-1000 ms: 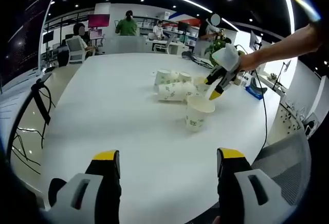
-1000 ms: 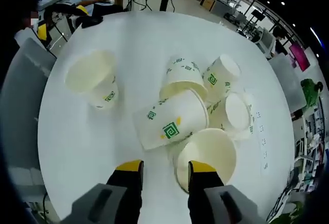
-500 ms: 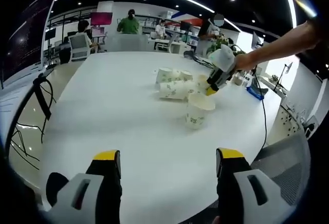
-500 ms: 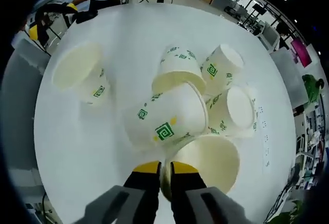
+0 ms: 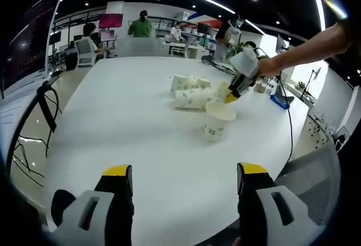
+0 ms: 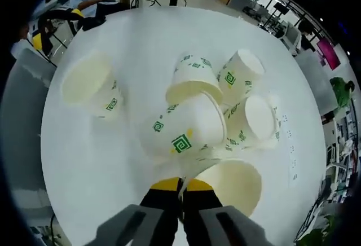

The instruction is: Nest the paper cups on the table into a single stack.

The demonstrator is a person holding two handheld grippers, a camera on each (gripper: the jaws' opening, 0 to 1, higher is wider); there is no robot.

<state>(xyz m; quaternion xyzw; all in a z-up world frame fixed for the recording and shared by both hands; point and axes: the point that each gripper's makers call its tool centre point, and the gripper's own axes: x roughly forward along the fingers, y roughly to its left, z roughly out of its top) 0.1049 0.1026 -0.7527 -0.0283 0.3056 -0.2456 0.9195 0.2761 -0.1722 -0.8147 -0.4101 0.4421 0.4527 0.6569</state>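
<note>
A: Where does the right gripper (image 6: pixel 181 185) stand?
B: Its yellow-tipped jaws are pinched together on the rim of the near cup (image 6: pixel 230 183), which lies on its side just ahead of the tips, mouth turned toward the camera. From the left gripper view the same tool (image 5: pixel 232 94) reaches in from the right, at the edge of the pile.

A: And the rest of the cups?
B: A printed cup (image 6: pixel 183 132) lies on its side touching the held one, farther along the jaws. Beyond it three more lie heaped together: one (image 6: pixel 192 79) behind, one (image 6: pixel 241 71) to its right, one (image 6: pixel 260 119) nearer with its mouth showing. A lone cup (image 6: pixel 92 83) stands upright, apart to the left, on the white table (image 6: pixel 90 167).

A: The left gripper (image 5: pixel 183 178)?
B: Jaws spread wide, holding nothing, low over the table's near edge. The lone cup (image 5: pixel 217 121) stands well ahead of it, the pile (image 5: pixel 190 92) just behind that
</note>
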